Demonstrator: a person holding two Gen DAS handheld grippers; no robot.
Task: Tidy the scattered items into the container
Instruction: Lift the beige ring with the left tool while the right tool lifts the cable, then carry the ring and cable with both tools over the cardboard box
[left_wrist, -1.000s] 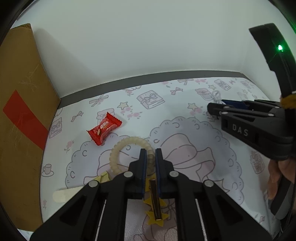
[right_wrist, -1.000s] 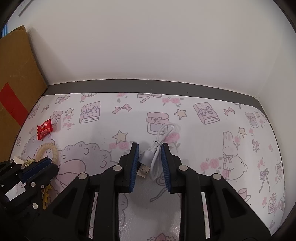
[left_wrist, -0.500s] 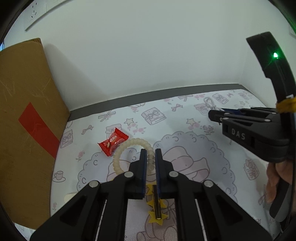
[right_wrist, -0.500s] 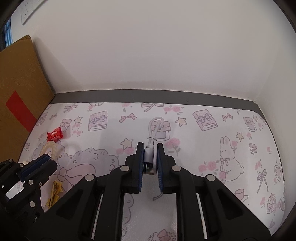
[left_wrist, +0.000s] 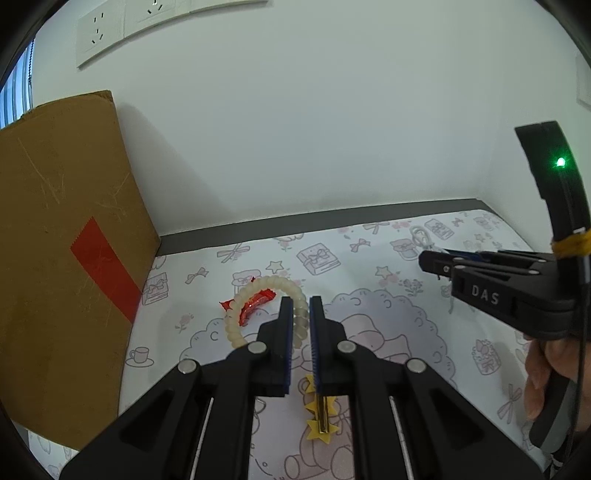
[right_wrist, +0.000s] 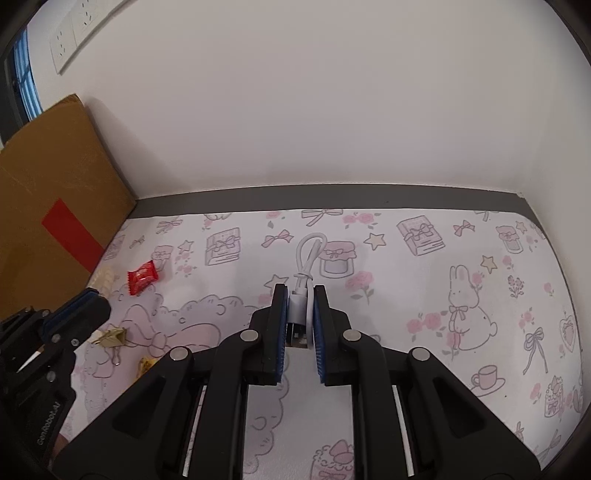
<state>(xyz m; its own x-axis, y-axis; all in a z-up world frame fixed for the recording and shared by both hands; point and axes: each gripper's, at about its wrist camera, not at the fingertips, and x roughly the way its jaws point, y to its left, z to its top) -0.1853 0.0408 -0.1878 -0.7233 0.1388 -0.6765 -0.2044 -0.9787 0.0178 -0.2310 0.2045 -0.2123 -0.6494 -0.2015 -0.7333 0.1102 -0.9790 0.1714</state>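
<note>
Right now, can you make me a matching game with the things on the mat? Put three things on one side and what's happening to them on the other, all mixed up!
Things:
1. cable
2. hair tie
3. candy

What's happening:
A. lying on the mat, not held
B. squeezed in the right gripper
C. squeezed in the left gripper

Pairs: 1-B, 2-C, 3-A
</note>
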